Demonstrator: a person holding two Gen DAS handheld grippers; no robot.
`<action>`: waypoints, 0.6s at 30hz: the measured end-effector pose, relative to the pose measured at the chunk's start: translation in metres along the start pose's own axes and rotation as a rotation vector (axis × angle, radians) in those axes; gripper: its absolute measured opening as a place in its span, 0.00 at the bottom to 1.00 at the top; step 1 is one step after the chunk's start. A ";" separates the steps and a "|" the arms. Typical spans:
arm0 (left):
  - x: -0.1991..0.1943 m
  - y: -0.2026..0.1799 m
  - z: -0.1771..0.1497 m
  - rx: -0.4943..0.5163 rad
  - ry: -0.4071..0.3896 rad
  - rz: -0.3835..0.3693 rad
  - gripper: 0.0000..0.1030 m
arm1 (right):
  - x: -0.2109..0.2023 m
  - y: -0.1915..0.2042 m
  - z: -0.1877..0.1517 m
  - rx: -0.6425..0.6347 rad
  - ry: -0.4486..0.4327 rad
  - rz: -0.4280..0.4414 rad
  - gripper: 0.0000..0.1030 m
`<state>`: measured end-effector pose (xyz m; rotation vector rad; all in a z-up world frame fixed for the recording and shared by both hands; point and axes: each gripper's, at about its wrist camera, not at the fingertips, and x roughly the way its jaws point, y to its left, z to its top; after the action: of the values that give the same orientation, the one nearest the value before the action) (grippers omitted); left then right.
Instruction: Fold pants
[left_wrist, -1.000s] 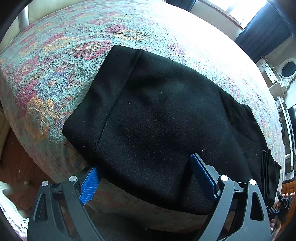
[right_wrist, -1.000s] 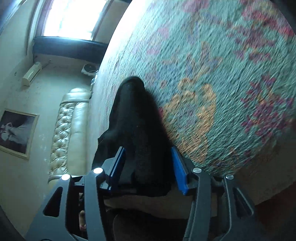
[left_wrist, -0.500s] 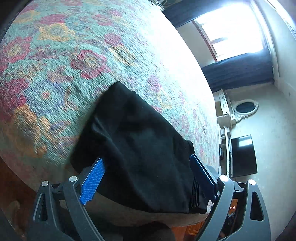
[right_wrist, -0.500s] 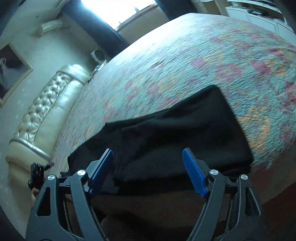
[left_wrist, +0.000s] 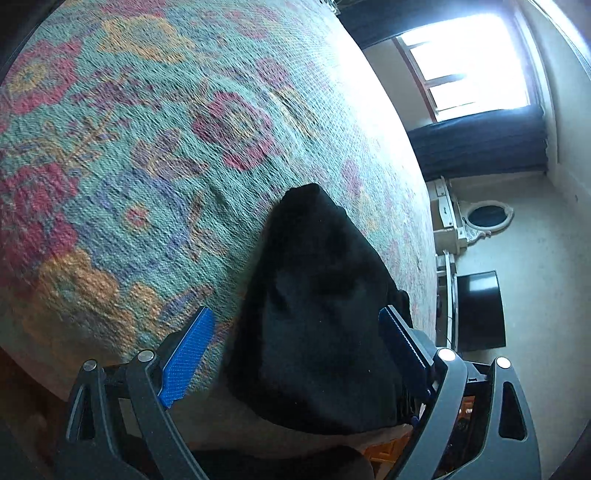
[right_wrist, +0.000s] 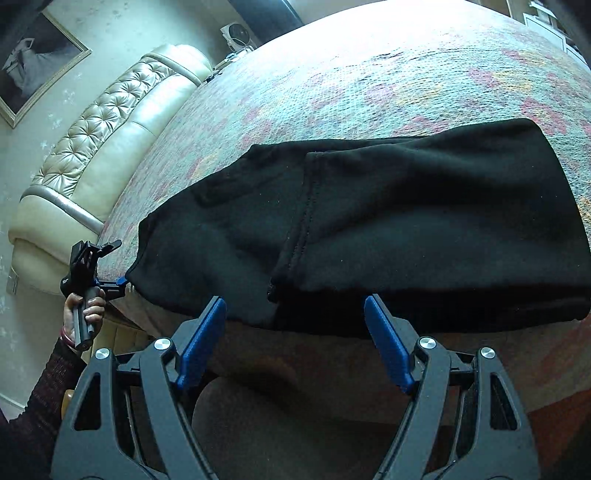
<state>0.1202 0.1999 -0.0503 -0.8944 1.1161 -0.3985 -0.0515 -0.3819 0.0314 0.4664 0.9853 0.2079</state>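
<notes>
Filling both views: a bed under a woven bedspread with red and orange flowers, used here as the work surface. Across its near edge, black pants, already doubled, with one hemmed layer on top of another and a long side hanging slightly over the mattress edge. Probably placed so close to the edge to keep both ends within reach. At the far left, a tufted cream headboard; beyond the bed, a bright window with a dark curtain, and a black television. Nothing lying on the bedspread in the way of a further fold.

Facing the long side of the pants from in front: the right gripper, released, having just been opening, with no cloth pressed between the pads. At the narrow end: the left gripper, also spread wide, straddling the cloth without clamping it, held by a hand in a dark sleeve. Judged as a pause between folds, before taking the ends again.
</notes>
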 end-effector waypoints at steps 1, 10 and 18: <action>0.002 0.004 0.001 0.004 0.011 -0.024 0.86 | 0.001 0.000 0.000 -0.001 0.003 0.003 0.75; 0.030 -0.002 -0.003 0.069 0.130 -0.067 0.47 | 0.011 0.004 -0.004 0.015 0.038 0.030 0.75; 0.048 -0.020 -0.011 0.114 0.188 -0.075 0.39 | 0.020 0.009 -0.008 0.016 0.064 0.045 0.75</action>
<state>0.1334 0.1510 -0.0651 -0.8122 1.2209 -0.6121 -0.0472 -0.3645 0.0168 0.4992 1.0405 0.2566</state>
